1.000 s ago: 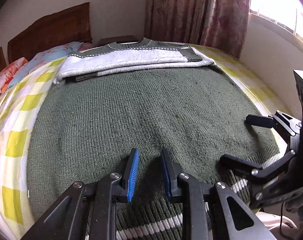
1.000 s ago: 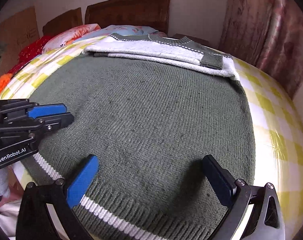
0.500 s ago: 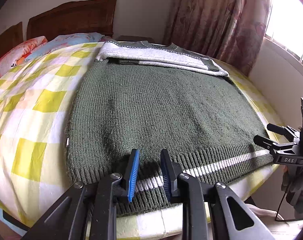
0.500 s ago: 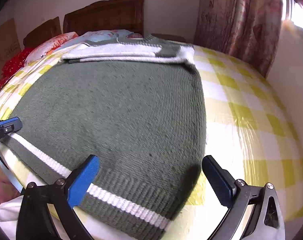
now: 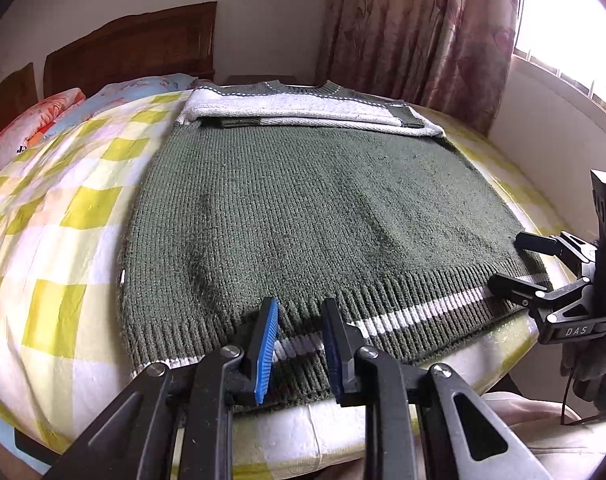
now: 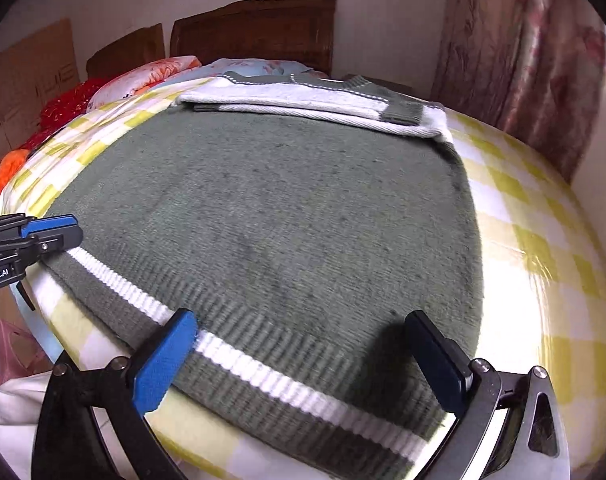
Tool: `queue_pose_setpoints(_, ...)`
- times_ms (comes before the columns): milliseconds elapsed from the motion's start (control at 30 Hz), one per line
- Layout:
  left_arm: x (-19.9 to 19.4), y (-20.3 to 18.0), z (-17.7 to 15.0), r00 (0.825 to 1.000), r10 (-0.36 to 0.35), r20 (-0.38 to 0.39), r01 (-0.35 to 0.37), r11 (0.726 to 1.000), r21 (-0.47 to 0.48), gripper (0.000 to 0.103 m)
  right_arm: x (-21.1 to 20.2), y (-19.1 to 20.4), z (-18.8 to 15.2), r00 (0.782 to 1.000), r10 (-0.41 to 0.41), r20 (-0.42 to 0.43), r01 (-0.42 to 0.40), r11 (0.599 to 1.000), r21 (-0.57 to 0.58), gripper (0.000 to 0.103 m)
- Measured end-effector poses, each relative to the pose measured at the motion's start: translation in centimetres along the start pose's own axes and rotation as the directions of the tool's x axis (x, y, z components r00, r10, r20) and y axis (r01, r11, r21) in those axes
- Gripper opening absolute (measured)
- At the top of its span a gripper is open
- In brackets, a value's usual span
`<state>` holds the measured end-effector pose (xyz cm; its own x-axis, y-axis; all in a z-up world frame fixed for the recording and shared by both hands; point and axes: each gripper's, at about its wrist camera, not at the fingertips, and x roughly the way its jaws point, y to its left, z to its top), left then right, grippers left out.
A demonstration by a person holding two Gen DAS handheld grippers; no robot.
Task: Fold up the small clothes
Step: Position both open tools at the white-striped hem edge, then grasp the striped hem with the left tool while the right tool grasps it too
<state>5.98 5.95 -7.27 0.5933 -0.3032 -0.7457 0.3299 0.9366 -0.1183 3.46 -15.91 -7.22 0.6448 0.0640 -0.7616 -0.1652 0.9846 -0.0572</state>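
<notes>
Left wrist: sweater hem (image 5: 403, 312) under tool (image 5: 299, 344).

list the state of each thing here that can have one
green sweater: flat on the bed, sleeves folded across the top, hem at the near edge
left tool: narrow gap, over the hem stripe, gripping nothing
right tool: wide open, over the hem near the sweater's corner
curtain: drawn

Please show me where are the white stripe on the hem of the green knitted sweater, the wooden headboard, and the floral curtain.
White stripe on sweater hem (image 6: 263, 364): right wrist view, middle of stripe.
Brown wooden headboard (image 6: 255, 28): right wrist view, panel centre.
Pink floral curtain (image 5: 419, 28): left wrist view, upper folds.
</notes>
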Motion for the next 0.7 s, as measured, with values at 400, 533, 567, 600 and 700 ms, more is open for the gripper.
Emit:
queue_pose_setpoints(400, -2.5, 1.8, -0.5, 0.994, -0.09, 0.061, 0.095, 0.991, -0.09, 0.023, -3.5, -7.7, -2.6, 1.0, -0.019, -0.018, 0.023, 0.968, 0.251, 0.103)
queue_pose_setpoints(533, -4.8, 7.9, -1.3, 0.98, -0.135, 0.149, 0.177, 0.933, -0.313, 0.024, -4.0, -8.8, -3.6, 0.999, 0.034, -0.014, -0.028, 0.954, 0.299, 0.103)
queue_pose_setpoints(567, -4.7, 9.4, -1.7, 0.975, -0.165, 0.147, 0.208, 0.908, -0.363, 0.024, -4.0, -8.7, -3.6, 0.999, 0.038, -0.017, -0.032, 0.956, 0.291, 0.103)
queue_pose_setpoints(600, -4.5, 10.7, -2.0, 0.971, -0.193, 0.139, 0.234, 0.885, -0.403, 0.024, -4.0, -8.6, -3.5, 0.999, 0.05, -0.018, -0.043, 0.957, 0.287, 0.103)
queue_pose_setpoints(700, -3.7, 12.3, -3.0, 0.958, -0.262, 0.121, 0.288, 0.839, -0.463, 0.023, -4.1, -7.8, -3.2, 0.995, 0.097, -0.023, -0.087, 0.957, 0.277, 0.103)
